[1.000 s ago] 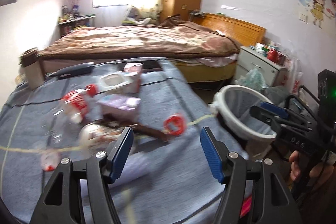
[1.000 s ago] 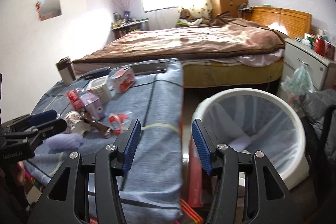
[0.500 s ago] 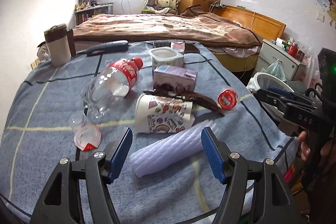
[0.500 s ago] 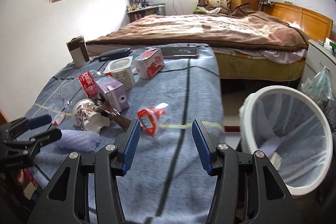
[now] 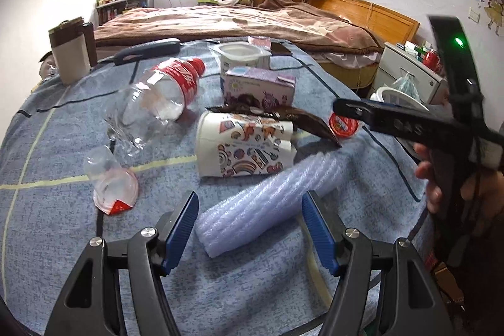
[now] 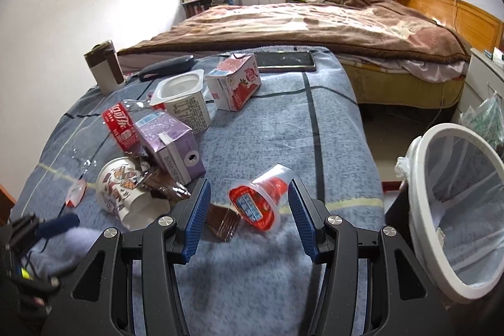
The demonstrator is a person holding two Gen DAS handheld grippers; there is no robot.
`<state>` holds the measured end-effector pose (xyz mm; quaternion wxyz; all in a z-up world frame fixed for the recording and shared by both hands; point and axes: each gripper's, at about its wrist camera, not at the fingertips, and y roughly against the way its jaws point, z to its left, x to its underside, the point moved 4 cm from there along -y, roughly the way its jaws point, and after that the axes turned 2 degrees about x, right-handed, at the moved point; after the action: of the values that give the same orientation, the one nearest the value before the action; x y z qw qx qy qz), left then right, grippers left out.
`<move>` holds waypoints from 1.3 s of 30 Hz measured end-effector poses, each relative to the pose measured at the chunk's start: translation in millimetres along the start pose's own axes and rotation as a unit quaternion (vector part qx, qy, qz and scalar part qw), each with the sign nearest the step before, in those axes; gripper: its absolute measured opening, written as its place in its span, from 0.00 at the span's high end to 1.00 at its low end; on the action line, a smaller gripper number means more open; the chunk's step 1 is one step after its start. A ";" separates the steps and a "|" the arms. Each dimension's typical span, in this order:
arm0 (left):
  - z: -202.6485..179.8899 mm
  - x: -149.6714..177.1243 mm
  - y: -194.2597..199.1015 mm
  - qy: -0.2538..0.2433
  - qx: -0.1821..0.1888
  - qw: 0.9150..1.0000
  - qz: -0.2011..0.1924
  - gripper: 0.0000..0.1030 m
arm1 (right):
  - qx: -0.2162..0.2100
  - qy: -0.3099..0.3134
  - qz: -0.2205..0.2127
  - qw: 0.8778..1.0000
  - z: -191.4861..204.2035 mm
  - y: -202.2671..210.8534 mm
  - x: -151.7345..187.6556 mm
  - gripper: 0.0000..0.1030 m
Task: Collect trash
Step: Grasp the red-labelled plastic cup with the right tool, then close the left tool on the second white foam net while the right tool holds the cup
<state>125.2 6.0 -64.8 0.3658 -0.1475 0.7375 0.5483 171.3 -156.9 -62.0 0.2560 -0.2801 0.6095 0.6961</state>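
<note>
Trash lies on a blue-grey blanket [image 5: 47,153]. My left gripper [image 5: 249,211] is open, its jaws on either side of the near end of a pale lilac foam roll [image 5: 267,203]. Behind it lie a patterned paper cup [image 5: 245,151], a brown wrapper [image 5: 283,115], a purple carton [image 5: 260,87], a clear bottle with a red label [image 5: 157,103] and a small clear cup [image 5: 111,183]. My right gripper [image 6: 249,203] is open around a small red-labelled cup [image 6: 258,200]. The white mesh bin [image 6: 441,200] stands on the floor to the right.
A white yogurt tub [image 6: 182,96], a strawberry milk carton [image 6: 236,81], a phone [image 6: 286,60], a dark case [image 6: 167,66] and a brown-and-white tumbler [image 6: 104,71] sit further back. A bed with a brown blanket [image 6: 315,24] lies beyond, a nightstand [image 5: 409,68] at right.
Both grippers have swung left from the bin toward the trash pile and moved closer. The left now straddles the foam roll, the right the small red cup. Both stay open.
</note>
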 end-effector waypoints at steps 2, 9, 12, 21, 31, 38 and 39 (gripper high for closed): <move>-3.2 1.9 -2.2 -0.004 0.006 1.000 0.009 0.32 | 0.013 0.003 0.012 1.000 0.1 -4.2 1.1 0.48; -27.2 9.2 -1.3 -0.025 0.046 0.998 0.025 0.32 | 0.008 0.001 0.016 1.000 -3.0 -3.4 2.3 0.49; -35.9 13.0 3.4 -0.038 0.060 0.997 0.030 0.32 | 0.011 0.010 0.011 1.000 -3.9 -1.3 2.4 0.58; -22.3 -10.7 27.2 -0.030 0.036 0.999 -0.013 0.32 | 0.001 -0.009 0.009 1.000 -14.8 0.8 3.2 0.76; -21.7 -16.0 -19.8 -0.021 0.048 0.998 0.031 0.32 | 0.003 -0.011 0.005 1.000 -24.2 7.3 8.1 0.89; -30.2 -8.3 -24.7 -0.020 0.057 0.997 0.040 0.48 | -0.009 -0.018 0.001 1.000 -31.8 9.7 10.3 0.90; -30.4 -8.8 -24.6 -0.017 0.060 0.997 0.039 0.50 | -0.011 -0.019 -0.001 1.000 -32.5 10.8 10.5 0.90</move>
<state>135.0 -32.2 -71.9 0.3651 -0.0869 0.7678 0.5192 158.8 -190.4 -65.1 0.2649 -0.2699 0.5969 0.7076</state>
